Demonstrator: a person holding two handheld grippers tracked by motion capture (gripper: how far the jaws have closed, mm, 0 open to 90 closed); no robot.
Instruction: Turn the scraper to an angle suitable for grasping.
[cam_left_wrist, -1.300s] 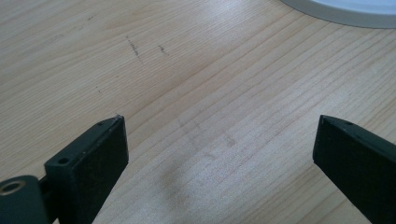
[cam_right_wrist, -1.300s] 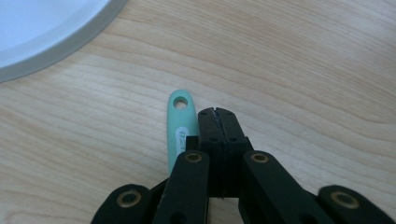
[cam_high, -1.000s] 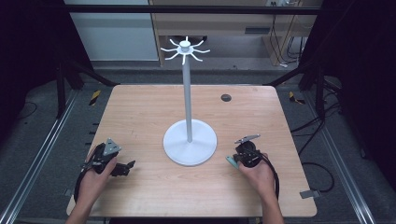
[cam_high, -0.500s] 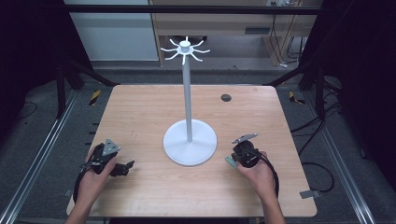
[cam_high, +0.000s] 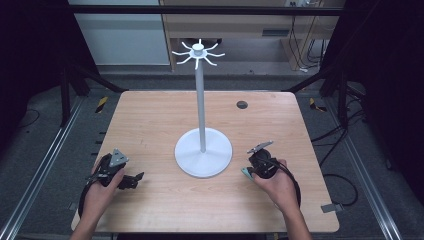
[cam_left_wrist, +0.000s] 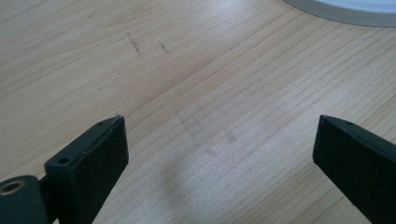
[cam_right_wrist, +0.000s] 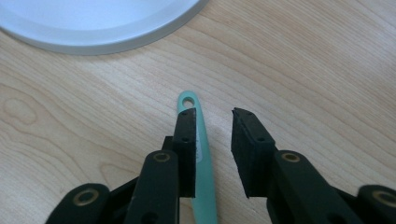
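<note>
Resting low over the wooden counter (cam_high: 150, 125), the left gripper (cam_left_wrist: 219, 140) has its jaws spread wide apart, with bare wood grain between them and nothing held; ahead of it and to its right, the edge of the white round base (cam_left_wrist: 345, 9) of the stand is seen at the top of the left gripper view. In the high view the left gripper (cam_high: 131, 179) lies in the person's left hand (cam_high: 97, 192), pointing toward the base (cam_high: 203, 159), near it but not touching. The right gripper (cam_right_wrist: 212, 116) has its jaws partly apart, with a slim teal handle (cam_right_wrist: 203, 158) lying on the counter just beside the inner face of its left jaw; whether the jaw touches the handle cannot be told. The handle's tip, pierced by a small hole, reaches just past the jaw tips toward the white base (cam_right_wrist: 93, 23) ahead and to the left. In the high view the right gripper (cam_high: 252, 170), in the right hand (cam_high: 277, 185), sits just beside the base, from which a white pole (cam_high: 201, 110) rises upright to a ring of hooks (cam_high: 198, 52). A small dark disc (cam_high: 242, 105) lies farther off on the counter.
</note>
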